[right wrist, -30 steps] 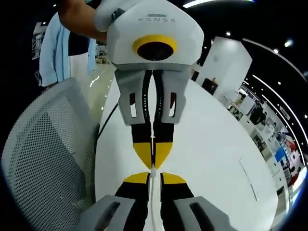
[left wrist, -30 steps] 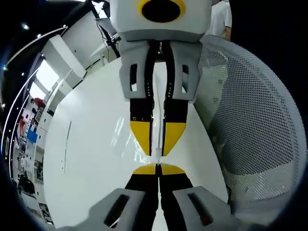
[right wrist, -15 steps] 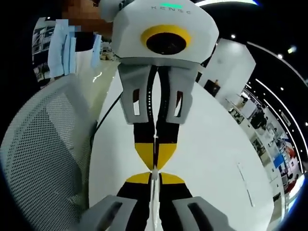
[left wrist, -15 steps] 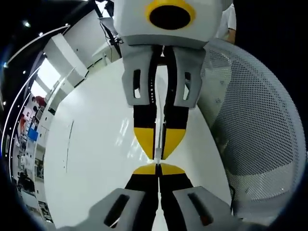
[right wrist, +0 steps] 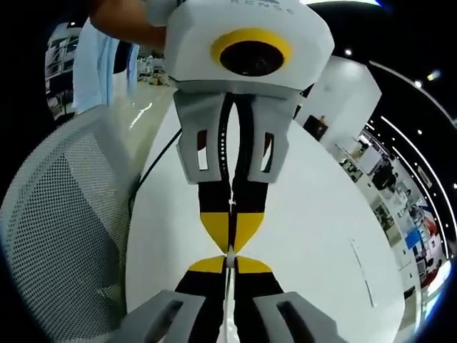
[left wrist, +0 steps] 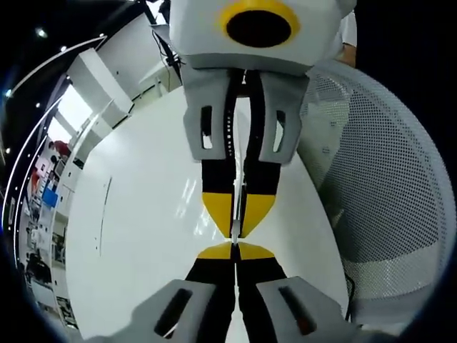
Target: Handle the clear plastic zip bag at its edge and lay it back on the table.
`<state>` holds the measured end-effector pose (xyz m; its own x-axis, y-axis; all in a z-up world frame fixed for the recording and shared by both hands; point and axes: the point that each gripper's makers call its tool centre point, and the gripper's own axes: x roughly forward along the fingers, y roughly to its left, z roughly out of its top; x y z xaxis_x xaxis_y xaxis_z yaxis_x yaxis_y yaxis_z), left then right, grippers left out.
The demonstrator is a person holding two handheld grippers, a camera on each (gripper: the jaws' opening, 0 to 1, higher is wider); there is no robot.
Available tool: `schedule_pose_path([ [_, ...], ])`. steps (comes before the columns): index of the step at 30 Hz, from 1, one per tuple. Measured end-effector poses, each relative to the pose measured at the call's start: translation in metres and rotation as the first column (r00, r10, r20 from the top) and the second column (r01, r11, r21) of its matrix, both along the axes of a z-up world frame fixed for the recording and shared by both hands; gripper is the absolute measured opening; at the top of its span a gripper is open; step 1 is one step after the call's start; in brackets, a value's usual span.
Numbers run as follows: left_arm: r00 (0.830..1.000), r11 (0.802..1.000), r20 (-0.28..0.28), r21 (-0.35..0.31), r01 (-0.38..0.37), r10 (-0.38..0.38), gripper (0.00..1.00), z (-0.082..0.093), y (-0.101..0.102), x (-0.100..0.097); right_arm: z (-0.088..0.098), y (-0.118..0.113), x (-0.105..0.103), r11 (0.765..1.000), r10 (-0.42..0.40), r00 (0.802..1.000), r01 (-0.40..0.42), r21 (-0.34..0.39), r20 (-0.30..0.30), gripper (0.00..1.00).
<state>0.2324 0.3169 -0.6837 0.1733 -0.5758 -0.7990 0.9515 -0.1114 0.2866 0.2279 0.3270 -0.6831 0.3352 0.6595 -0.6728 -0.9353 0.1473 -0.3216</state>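
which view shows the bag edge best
The right gripper view: a thin clear strip of the bag runs up between that gripper's shut jaws to where both grippers' tips meet. In the left gripper view, the bag is only a faint sliver between the tips, with glare patches over the table.

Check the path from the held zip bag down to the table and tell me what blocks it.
Nothing visible does. Both the left gripper and the right gripper are shut on the zip bag edge, tip to tip, above bare white table. The mesh chair stands off to the side.
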Motion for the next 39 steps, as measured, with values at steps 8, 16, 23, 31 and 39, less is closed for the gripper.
schedule_pose_path([
  [8,1.0,1.0,-0.006,-0.009,-0.011,0.011,0.0,-0.0001,-0.0004,0.0,-0.0004,-0.001,0.0011,1.0,-0.003,1.0,0.003,0.002,-0.006,0.0],
  [16,1.0,1.0,-0.008,-0.009,-0.017,0.017,0.0,-0.0004,0.0012,0.0007,-0.0002,-0.0008,0.0016,1.0,-0.007,1.0,0.007,0.004,-0.005,0.0],
  [23,1.0,1.0,-0.015,-0.005,-0.019,0.019,0.0,-0.002,0.0023,0.0008,-0.0006,-0.0013,0.0008,1.0,-0.014,1.0,0.014,0.009,-0.014,0.0],
  [31,1.0,1.0,-0.022,-0.002,-0.018,0.018,0.0,-0.0024,0.0025,0.0007,-0.0005,-0.002,0.0004,1.0,-0.023,1.0,0.023,0.018,-0.021,0.0],
  [39,0.999,1.0,-0.024,0.001,-0.026,0.026,0.0,-0.0021,0.0037,0.0002,-0.0002,-0.0018,0.0005,0.999,-0.025,0.999,0.026,0.025,-0.028,0.0],
])
